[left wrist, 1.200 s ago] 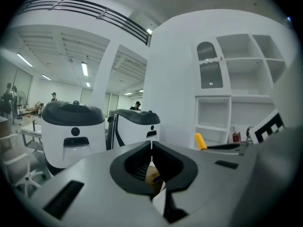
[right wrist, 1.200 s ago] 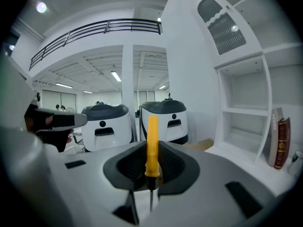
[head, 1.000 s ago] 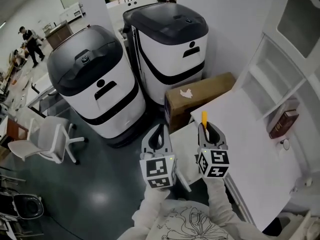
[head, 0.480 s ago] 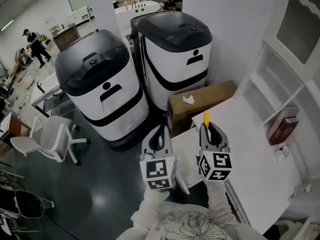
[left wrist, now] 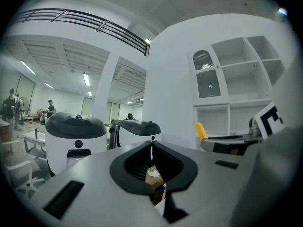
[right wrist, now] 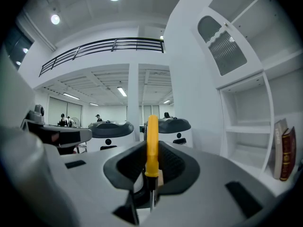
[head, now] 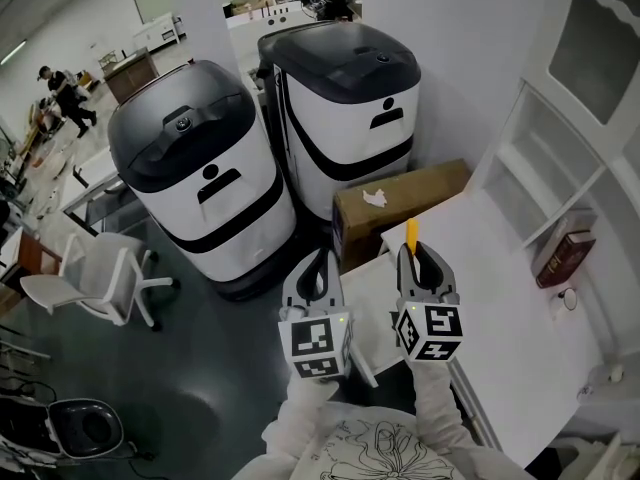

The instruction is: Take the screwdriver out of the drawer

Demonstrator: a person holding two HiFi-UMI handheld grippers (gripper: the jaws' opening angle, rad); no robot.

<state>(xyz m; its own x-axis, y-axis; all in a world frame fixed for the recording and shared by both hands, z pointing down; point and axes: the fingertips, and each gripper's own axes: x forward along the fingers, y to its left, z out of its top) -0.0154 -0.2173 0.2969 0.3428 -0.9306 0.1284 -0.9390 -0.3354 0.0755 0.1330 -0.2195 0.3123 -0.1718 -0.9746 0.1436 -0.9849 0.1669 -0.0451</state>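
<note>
A screwdriver with a yellow handle (head: 410, 234) stands upright in my right gripper (head: 416, 260), which is shut on it over the near left corner of the white desk (head: 500, 308). In the right gripper view the handle (right wrist: 152, 131) sticks up between the jaws and the thin shaft (right wrist: 151, 195) hangs below them. The white drawer (head: 372, 303) stands pulled out under and between the two grippers. My left gripper (head: 318, 276) hovers to the left of it, jaws together with nothing in them. The left gripper view shows the yellow handle (left wrist: 201, 130) off to its right.
Two large white and black machines (head: 195, 183) (head: 345, 98) stand on the dark floor ahead. A cardboard box (head: 400, 193) sits against the desk's far end. A dark red book (head: 565, 250) leans in the white shelf unit (head: 560, 148) on the right. A white chair (head: 95, 278) is at the left.
My right gripper has risen a little with the screwdriver still in it. The left gripper has kept its place.
</note>
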